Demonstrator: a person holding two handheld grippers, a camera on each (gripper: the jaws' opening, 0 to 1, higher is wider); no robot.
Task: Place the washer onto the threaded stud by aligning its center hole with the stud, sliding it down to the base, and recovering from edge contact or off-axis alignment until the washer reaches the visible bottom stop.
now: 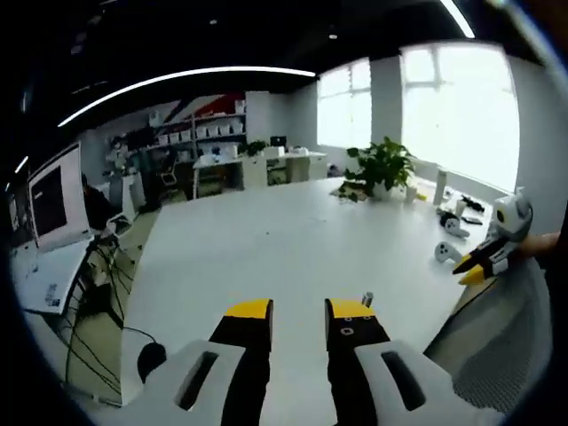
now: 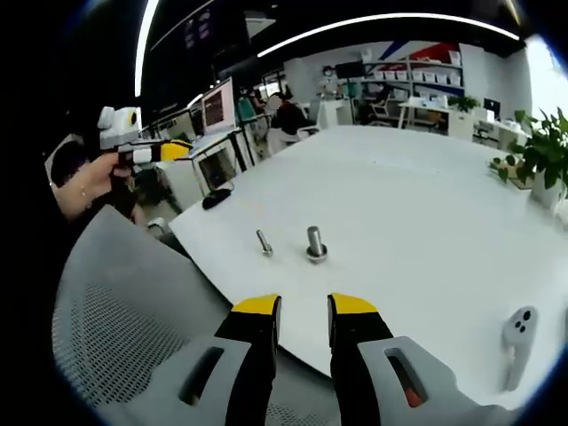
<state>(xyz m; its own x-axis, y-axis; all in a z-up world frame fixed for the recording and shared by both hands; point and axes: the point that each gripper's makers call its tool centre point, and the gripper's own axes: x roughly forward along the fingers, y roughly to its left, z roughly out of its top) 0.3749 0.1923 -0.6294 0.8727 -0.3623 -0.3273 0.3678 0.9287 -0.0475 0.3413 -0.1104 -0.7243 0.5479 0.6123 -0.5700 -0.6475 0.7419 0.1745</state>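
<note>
Two upright threaded pieces stand on the white bench (image 2: 417, 222) in the right gripper view: a thin stud (image 2: 264, 242) to the left and, just beside it, a thicker bolt (image 2: 316, 243) with a wider base; whether a washer sits at that base cannot be told at this size. Left of them, a dark computer mouse (image 2: 216, 198) lies near the bench edge, and a grey mesh chair back (image 2: 124, 311) stands between the camera and that edge. One white controller (image 2: 517, 342) lies at the lower right, and one potted plant (image 2: 541, 160) stands at the far right. The left gripper (image 2: 164, 151) is held in a hand (image 2: 93, 182) at the upper left, well apart from the studs. The right gripper (image 2: 304, 311) has its jaws apart, holding nothing. In the left gripper view, the left gripper (image 1: 300, 312) likewise shows its jaws apart and empty over the bench (image 1: 266, 240); a small stud tip (image 1: 366, 298) shows just beyond its right jaw. One potted plant (image 1: 383, 167) stands farther back, and the right gripper (image 1: 490, 257) appears at the right edge.
</note>
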